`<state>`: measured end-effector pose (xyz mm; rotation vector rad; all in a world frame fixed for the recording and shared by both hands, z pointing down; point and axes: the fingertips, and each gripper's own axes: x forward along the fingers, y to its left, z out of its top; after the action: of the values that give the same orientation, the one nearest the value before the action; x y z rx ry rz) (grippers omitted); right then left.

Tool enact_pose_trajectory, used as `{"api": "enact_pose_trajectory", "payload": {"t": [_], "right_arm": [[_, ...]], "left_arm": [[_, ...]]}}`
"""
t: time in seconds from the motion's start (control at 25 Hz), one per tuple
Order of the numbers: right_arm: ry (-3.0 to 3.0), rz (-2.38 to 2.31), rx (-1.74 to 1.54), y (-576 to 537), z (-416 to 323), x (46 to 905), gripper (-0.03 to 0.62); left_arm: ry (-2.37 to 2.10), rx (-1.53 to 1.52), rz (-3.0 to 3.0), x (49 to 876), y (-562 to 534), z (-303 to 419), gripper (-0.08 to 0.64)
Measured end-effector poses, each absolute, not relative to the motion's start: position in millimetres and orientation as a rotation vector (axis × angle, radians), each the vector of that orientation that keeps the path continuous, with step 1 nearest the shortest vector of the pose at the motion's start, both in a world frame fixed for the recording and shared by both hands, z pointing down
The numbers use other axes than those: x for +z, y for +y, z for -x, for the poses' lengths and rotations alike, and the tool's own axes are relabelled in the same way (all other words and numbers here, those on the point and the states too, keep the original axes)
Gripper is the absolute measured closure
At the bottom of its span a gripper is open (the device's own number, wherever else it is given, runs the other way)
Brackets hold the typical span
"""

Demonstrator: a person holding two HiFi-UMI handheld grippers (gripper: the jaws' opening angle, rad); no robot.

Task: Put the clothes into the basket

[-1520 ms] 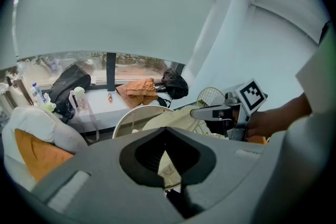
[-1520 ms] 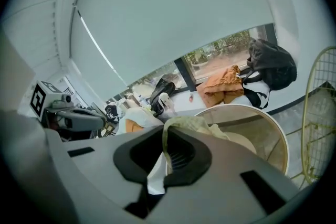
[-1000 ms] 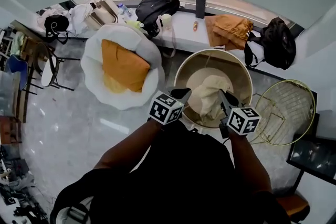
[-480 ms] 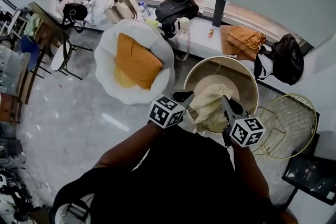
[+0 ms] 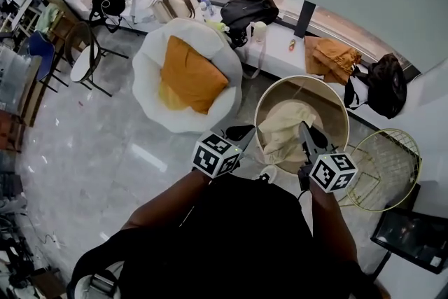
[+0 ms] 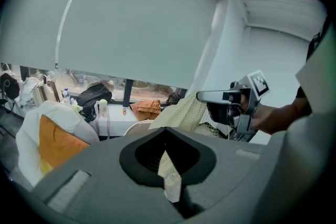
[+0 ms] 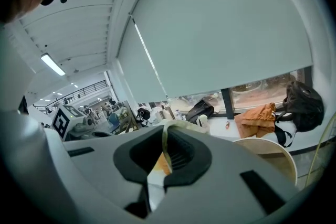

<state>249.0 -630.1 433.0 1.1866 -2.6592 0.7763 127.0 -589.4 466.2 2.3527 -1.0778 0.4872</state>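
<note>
No legible text, label, brand or number found. Noted only: coded square markers on left gripper [image 5: 243,130] and right gripper [image 5: 305,129] cubes.

Over the round basket [image 5: 334,103], a cream cloth [image 5: 282,134] between left hand-held gripper [image 5: 241,131] and right hand-held gripper [image 5: 306,134]

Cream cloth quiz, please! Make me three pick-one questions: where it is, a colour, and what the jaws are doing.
1. Where is the cream cloth? A on the windowsill B over the round tan basket C on the floor
2. What colour is the cushion on the white chair? A orange B blue C green
3. The right gripper's jaws are: A wide open B shut on the cream cloth C holding a bag

B, it hangs above the basket's opening; A, the cushion is orange; B, cloth is pinched between them.
</note>
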Motion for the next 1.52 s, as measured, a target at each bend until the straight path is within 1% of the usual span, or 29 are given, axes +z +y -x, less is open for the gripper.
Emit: {"api": "enact_pose_trajectory", "payload": {"t": [0.28,0.56,0.76,1.12,1.32,1.52], "right_arm": [[-2.663,-1.172,0.774,-589,-203,423,0.571],[-2.677,-1.051,0.75,-544,-152,423,0.571],[-2.696,-0.891,0.728,-518,-111,427,0.571],[-2.719,-0.588,0.661,-488,-63,440,0.571],[-2.757,-0.408,0.611,-470,-51,421,0.571],[-2.774,-0.251,0.588,-439,-67,406,0.571]], "left_arm": [[-1.094,0.453,-2.328,470,-555,-81,0.56],[-1.144,0.43,-2.313,470,-514,-41,0.56],[-1.251,0.388,-2.242,475,-482,0,0.56],[-1.53,0.284,-2.067,475,-424,55,0.56],[-1.676,0.22,-1.974,457,-397,57,0.56],[-1.772,0.157,-1.88,448,-363,23,0.56]]}}
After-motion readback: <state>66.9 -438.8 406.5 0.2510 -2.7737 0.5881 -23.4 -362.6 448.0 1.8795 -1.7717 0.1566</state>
